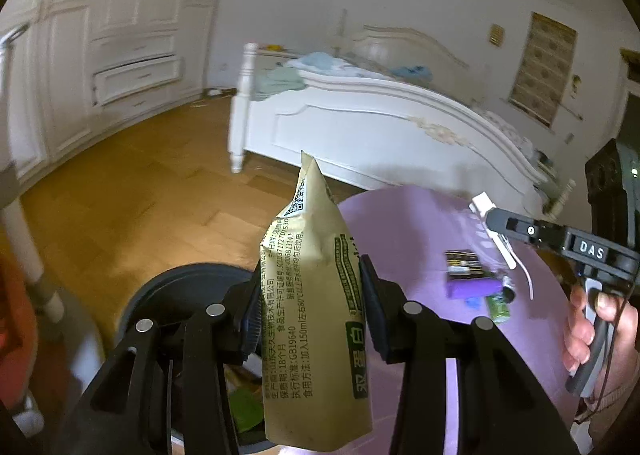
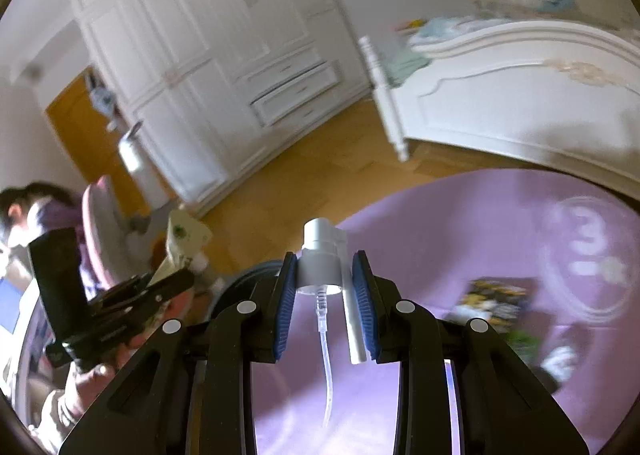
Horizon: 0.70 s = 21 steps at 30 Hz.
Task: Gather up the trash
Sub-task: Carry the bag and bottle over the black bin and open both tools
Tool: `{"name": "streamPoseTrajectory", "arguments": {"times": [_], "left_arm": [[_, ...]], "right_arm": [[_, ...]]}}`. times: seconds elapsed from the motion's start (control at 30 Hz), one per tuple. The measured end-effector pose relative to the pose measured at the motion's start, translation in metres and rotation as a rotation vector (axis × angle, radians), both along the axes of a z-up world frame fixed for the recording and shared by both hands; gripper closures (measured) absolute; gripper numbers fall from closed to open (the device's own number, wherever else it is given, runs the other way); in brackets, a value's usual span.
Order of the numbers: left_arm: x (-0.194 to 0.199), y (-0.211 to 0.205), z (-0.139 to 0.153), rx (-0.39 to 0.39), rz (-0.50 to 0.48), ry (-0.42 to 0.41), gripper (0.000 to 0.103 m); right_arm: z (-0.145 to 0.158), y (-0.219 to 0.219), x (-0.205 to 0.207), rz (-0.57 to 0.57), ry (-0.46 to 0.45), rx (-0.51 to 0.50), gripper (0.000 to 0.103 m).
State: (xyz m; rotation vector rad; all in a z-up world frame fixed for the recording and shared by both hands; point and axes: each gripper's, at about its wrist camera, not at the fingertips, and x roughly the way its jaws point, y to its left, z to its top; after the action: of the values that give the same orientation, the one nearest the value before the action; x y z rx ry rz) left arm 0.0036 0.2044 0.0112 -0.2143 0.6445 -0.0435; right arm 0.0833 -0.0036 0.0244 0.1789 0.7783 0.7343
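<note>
Trash is in both grippers: the left gripper (image 1: 310, 303) has its fingers clamped on a tan printed pouch (image 1: 316, 319), held upright above a dark round bin (image 1: 192, 279) whose inside shows a green scrap (image 1: 244, 407). The right gripper (image 2: 325, 295) pinches a white spray-pump head (image 2: 320, 259), tube dangling. More litter lies on the purple desk (image 1: 400, 223): a black-and-yellow wrapper (image 1: 464, 263), a purple box (image 1: 474, 287). A white bed (image 1: 380, 123) stands behind.

A bin (image 1: 188, 279) stands left of the mat (image 1: 420, 223), bed (image 1: 380, 123) behind.
</note>
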Motion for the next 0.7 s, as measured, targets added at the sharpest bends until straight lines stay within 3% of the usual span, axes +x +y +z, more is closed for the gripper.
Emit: {"name": "streamPoseTrajectory", "arguments": {"times": [0.17,0.43,0.7], "left_arm": [[-0.016,0.027,-0.013,-0.009,0.07,0.011,0.06],[-0.024,0.065,-0.041,-0.05,0.13,0.049,0.06],[-0.026,0.087,-0.064,-0.093,0.142,0.095,0.058]], "right_arm": [[-0.005,0.057,-0.01,0.094,0.023,-0.029,0.079],[-0.022,0.126,-0.014,0.185,0.049,-0.076,0.079],[-0.041,0.137,-0.001,0.165,0.092,-0.111,0.079]]}}
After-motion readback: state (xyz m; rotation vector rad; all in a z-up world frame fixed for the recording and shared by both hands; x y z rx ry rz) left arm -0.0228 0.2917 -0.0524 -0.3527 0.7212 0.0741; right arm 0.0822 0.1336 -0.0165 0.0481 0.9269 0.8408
